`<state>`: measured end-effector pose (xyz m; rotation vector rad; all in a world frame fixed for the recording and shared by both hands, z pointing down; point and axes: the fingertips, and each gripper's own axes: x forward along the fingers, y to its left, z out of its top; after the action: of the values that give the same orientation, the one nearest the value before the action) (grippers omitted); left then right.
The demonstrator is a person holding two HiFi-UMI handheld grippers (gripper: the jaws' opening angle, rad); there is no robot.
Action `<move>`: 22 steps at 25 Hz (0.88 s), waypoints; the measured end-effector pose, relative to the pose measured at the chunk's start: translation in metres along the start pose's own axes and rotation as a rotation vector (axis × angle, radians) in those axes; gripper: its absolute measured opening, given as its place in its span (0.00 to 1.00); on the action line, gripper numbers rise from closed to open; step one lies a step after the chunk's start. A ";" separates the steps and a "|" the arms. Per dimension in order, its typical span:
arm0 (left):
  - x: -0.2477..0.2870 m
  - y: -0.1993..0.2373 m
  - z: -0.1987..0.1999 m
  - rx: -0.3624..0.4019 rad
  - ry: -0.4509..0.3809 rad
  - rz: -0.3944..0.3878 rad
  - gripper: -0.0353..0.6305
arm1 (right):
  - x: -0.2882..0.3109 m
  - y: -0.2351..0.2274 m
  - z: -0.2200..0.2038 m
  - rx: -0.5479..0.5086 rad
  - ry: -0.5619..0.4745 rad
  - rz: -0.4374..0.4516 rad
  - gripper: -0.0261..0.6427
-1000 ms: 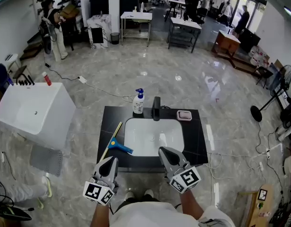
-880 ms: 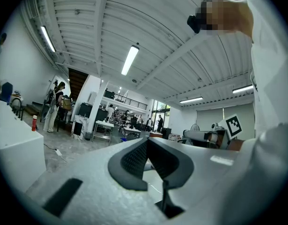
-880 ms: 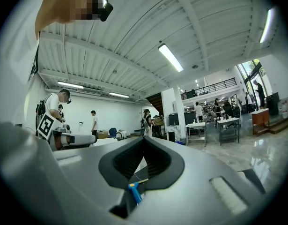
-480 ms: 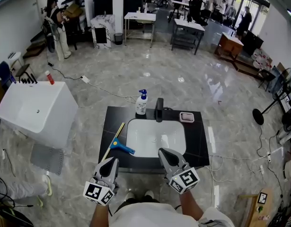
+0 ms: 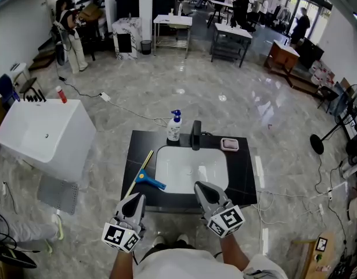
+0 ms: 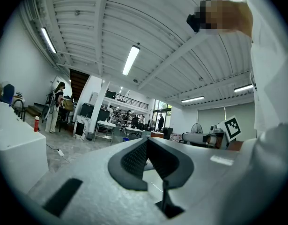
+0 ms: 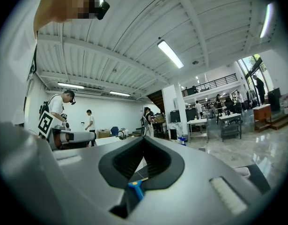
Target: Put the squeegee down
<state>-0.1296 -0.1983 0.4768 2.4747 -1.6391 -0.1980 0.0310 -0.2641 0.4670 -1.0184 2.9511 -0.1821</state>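
Squeegee point(image 5: 142, 176): flat on the worktop point(image 5: 242, 176), left of the sink point(image 5: 190, 170), blue handle at its rim.
Left gripper point(image 5: 137, 197): my jaws closed, empty.
Right gripper point(image 5: 200, 186): my jaws closed, empty.

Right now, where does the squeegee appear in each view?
Head view: squeegee lies on the black counter, at the left edge of the sink.
Left gripper view: not in it.
Right gripper view: low centre, only its blue handle.
Shared landmark: white table across the hall.
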 end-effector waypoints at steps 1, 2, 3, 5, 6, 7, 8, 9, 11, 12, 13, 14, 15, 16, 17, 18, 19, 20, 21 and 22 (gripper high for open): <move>0.000 0.000 0.000 0.000 0.000 0.000 0.05 | 0.000 0.000 0.000 0.000 0.000 -0.001 0.04; 0.000 -0.001 0.000 0.001 0.000 0.000 0.05 | -0.001 0.000 0.000 0.001 -0.001 -0.002 0.04; 0.000 -0.001 0.000 0.001 0.001 0.000 0.05 | -0.001 -0.001 0.000 0.002 -0.001 -0.002 0.04; 0.001 0.000 0.000 0.001 0.001 0.001 0.05 | 0.000 -0.001 0.001 0.001 -0.001 -0.001 0.04; 0.001 0.000 0.001 0.001 0.002 0.002 0.05 | 0.000 -0.001 0.001 0.000 -0.001 -0.001 0.04; 0.001 0.000 0.001 0.001 0.001 0.002 0.05 | -0.001 -0.002 0.002 -0.001 -0.002 -0.002 0.04; 0.001 -0.001 0.002 0.002 0.001 0.002 0.05 | -0.001 -0.002 0.002 0.001 -0.005 -0.004 0.04; 0.001 -0.002 0.002 0.003 0.001 0.002 0.05 | -0.003 -0.003 0.003 0.001 -0.007 -0.006 0.04; 0.001 -0.003 0.002 0.005 0.001 0.002 0.05 | -0.005 -0.004 0.005 -0.001 -0.009 -0.007 0.04; 0.001 -0.004 0.002 0.006 0.000 0.000 0.05 | -0.005 -0.004 0.005 -0.003 -0.009 -0.007 0.04; 0.002 -0.005 0.002 0.006 -0.001 -0.001 0.05 | -0.006 -0.004 0.005 -0.005 -0.009 -0.008 0.04; 0.002 -0.006 0.001 0.007 0.000 -0.003 0.05 | -0.007 -0.004 0.005 -0.007 -0.009 -0.009 0.04; 0.003 -0.007 0.001 0.006 0.002 -0.004 0.05 | -0.008 -0.005 0.005 -0.008 -0.009 -0.011 0.04; 0.003 -0.008 0.000 0.005 0.003 -0.006 0.05 | -0.009 -0.005 0.005 -0.009 -0.009 -0.014 0.04; 0.003 -0.009 0.000 0.004 0.004 -0.007 0.05 | -0.011 -0.005 0.005 -0.012 -0.008 -0.016 0.04; 0.003 -0.011 0.000 0.003 0.005 -0.008 0.05 | -0.012 -0.006 0.005 -0.016 -0.007 -0.017 0.04; 0.004 -0.012 0.000 0.003 0.005 -0.009 0.05 | -0.013 -0.005 0.006 -0.025 -0.005 -0.019 0.04; 0.003 -0.013 0.000 0.003 0.005 -0.010 0.05 | -0.014 -0.005 0.006 -0.040 -0.003 -0.020 0.04; 0.003 -0.013 0.000 0.002 0.005 -0.011 0.05 | -0.015 -0.004 0.008 -0.061 -0.002 -0.023 0.04; 0.004 -0.014 0.000 0.003 0.004 -0.012 0.05 | -0.017 -0.002 0.010 -0.084 -0.003 -0.026 0.04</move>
<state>-0.1153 -0.1961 0.4742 2.4862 -1.6240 -0.1927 0.0460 -0.2568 0.4574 -1.0661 2.9671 -0.0579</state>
